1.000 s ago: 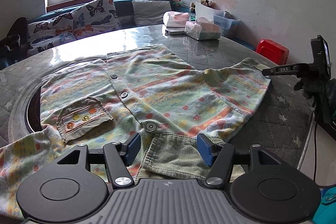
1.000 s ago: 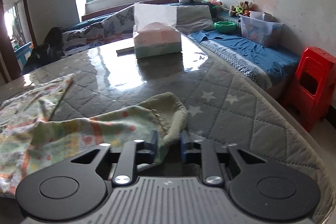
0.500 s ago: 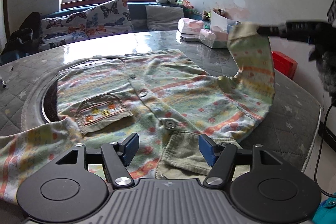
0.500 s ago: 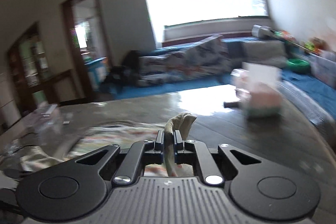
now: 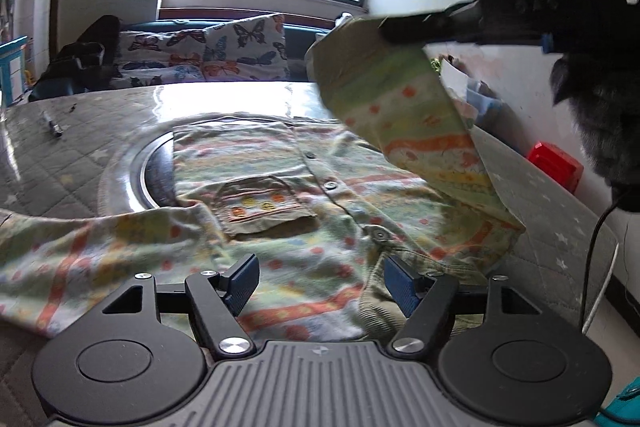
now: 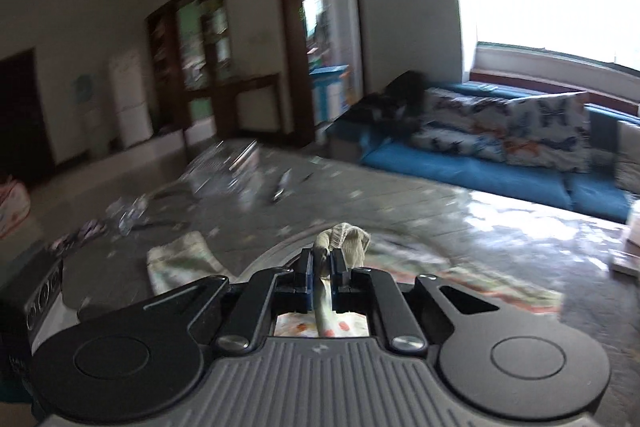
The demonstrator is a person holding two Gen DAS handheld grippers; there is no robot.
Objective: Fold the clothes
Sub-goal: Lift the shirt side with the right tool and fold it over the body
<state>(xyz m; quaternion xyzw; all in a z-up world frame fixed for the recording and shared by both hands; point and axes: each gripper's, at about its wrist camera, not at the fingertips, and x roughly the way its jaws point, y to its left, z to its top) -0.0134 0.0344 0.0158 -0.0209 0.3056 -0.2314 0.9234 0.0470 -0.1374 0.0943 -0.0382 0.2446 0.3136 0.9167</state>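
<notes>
Early in the fold: shirt point(image 5: 280, 195) spread front-up on table point(image 5: 80, 155), one sleeve point(image 5: 404, 107) lifted over shirt body, cuff clamped tight in right gripper point(image 6: 321, 261); other sleeve point(image 5: 60, 251) flat, off shirt's far side, body unfolded. Left gripper point(image 5: 320, 283) low at shirt's near edge, fingers apart and widening, nothing pinched. Pen point(image 5: 54, 125) beyond shirt, red stool point(image 5: 554, 163) past table edge; nothing blocking fold path.
</notes>
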